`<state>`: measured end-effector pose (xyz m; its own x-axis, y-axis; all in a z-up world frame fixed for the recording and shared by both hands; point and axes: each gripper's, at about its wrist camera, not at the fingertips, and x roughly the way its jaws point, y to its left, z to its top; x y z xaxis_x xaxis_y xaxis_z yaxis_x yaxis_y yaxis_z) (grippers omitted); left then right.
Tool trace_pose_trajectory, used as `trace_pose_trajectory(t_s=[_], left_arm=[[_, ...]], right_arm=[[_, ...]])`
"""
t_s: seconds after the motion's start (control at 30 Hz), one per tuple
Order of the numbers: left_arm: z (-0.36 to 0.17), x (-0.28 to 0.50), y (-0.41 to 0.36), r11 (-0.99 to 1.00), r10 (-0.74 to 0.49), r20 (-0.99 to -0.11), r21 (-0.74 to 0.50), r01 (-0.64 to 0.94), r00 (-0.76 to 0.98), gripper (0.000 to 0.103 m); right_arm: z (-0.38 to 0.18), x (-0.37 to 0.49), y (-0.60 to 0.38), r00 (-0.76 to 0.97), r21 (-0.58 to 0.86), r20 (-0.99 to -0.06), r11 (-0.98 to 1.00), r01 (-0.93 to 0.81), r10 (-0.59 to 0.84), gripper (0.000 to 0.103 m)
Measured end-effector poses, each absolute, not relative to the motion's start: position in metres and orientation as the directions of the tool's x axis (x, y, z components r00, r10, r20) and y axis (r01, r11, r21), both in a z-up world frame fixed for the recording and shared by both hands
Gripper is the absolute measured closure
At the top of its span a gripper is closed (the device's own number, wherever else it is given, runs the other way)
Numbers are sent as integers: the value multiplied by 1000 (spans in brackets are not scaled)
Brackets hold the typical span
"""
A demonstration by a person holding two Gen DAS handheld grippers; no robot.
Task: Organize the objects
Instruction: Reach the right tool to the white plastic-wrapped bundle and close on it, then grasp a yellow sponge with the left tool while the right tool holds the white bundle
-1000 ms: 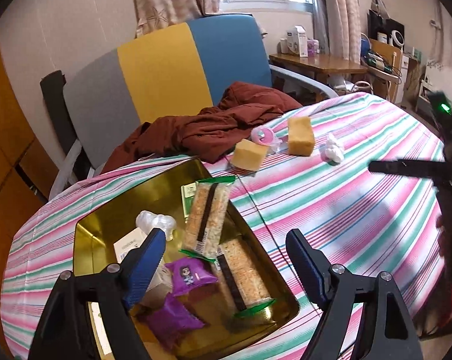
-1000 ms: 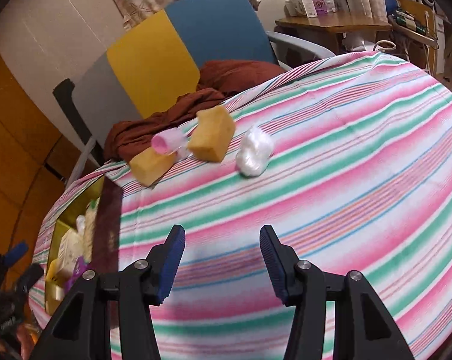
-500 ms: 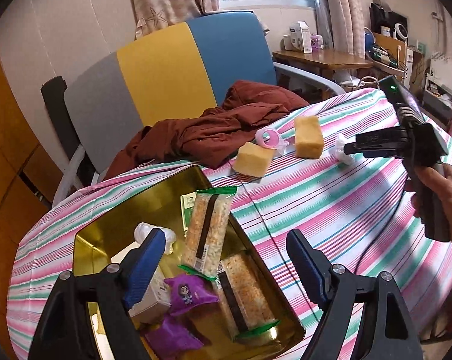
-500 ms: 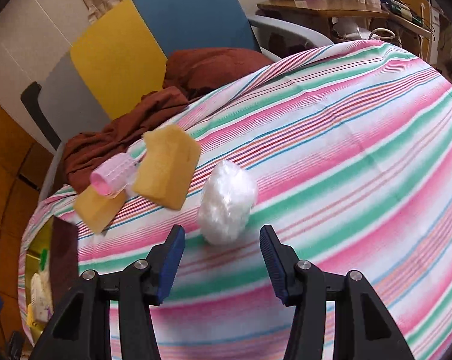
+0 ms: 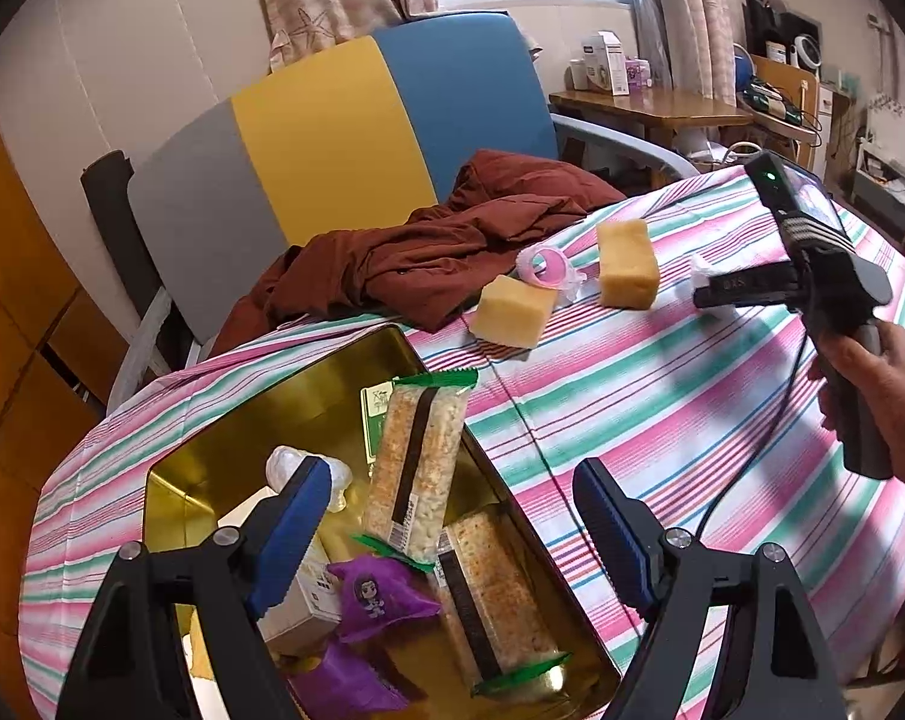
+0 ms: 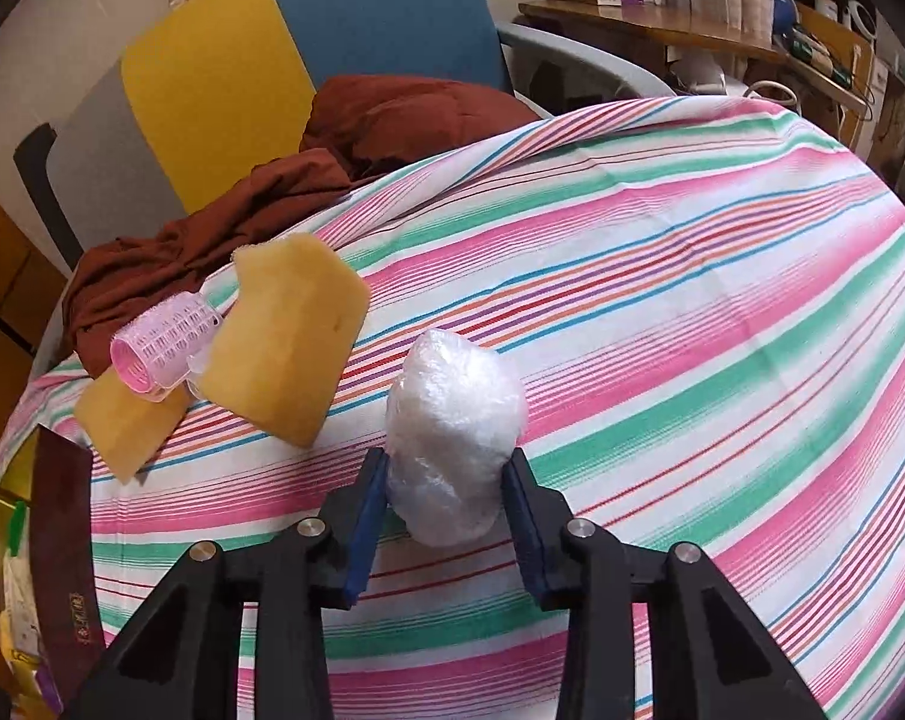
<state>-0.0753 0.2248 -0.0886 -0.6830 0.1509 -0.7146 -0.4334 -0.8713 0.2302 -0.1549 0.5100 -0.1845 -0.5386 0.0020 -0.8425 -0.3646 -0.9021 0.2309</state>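
Note:
My right gripper [image 6: 446, 468] is shut on a white crumpled plastic bundle [image 6: 455, 432] that rests on the striped tablecloth. Left of it lie two yellow sponges [image 6: 284, 339] [image 6: 131, 426] and a pink hair roller [image 6: 164, 342]. My left gripper [image 5: 446, 504] is open and empty above a gold tin tray [image 5: 212, 456] that holds snack bars [image 5: 416, 468], purple packets [image 5: 374, 597] and a small box. In the left wrist view the right gripper [image 5: 716, 294] shows at the bundle [image 5: 706, 267], with the sponges [image 5: 626, 264] [image 5: 512, 312] and roller [image 5: 545, 264] beyond the tray.
A dark red cloth [image 5: 428, 252] hangs over the table's far edge onto a grey, yellow and blue chair [image 5: 332, 132]. A wooden side table [image 5: 650, 105] with boxes stands behind. The tray's edge [image 6: 62, 540] shows at left in the right wrist view.
My right gripper moved forward to the white bundle and closed its fingers on it. My left gripper stayed open over the tray, shifting only slightly.

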Motion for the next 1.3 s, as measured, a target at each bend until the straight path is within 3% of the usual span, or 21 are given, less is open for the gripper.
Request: trace_pose_trajectory(t_s=[0.27, 0.4, 0.6, 0.67, 0.77, 0.87, 1.03, 1.17, 1.3], left_arm=[[-81, -101, 236, -869, 157, -721, 224, -441, -675, 19], [-79, -126, 257, -827, 160, -734, 265, -496, -660, 5], [-94, -173, 298, -717, 169, -803, 298, -631, -571, 3], [-102, -189, 307, -693, 177, -849, 252, -675, -499, 1], [-114, -210, 320, -693, 123, -857, 287, -662, -500, 1], [-126, -230, 327, -688, 109, -896, 245, -683, -431, 1], [-138, -243, 341, -665, 76, -900, 274, -695, -428, 1], [-151, -241, 354, -598, 23, -878, 371, -710, -479, 1], [-160, -249, 360, -591, 15, -884, 369, -717, -468, 1]], right_arm=[[-171, -122, 516, -581, 284, -814, -888, -361, -24, 67], [-165, -102, 511, -602, 320, -797, -883, -343, -55, 67], [-158, -84, 509, -622, 358, -778, -877, -320, -90, 67], [-155, -79, 508, -633, 373, -767, -875, -308, -104, 67], [-149, -77, 505, -645, 373, -756, -882, -288, -109, 67], [-147, -79, 501, -652, 379, -748, -885, -270, -122, 67], [-150, -79, 499, -659, 396, -739, -880, -261, -137, 67], [-154, -78, 498, -657, 405, -739, -877, -258, -148, 67], [-157, -78, 496, -655, 413, -739, -874, -256, -158, 67]])
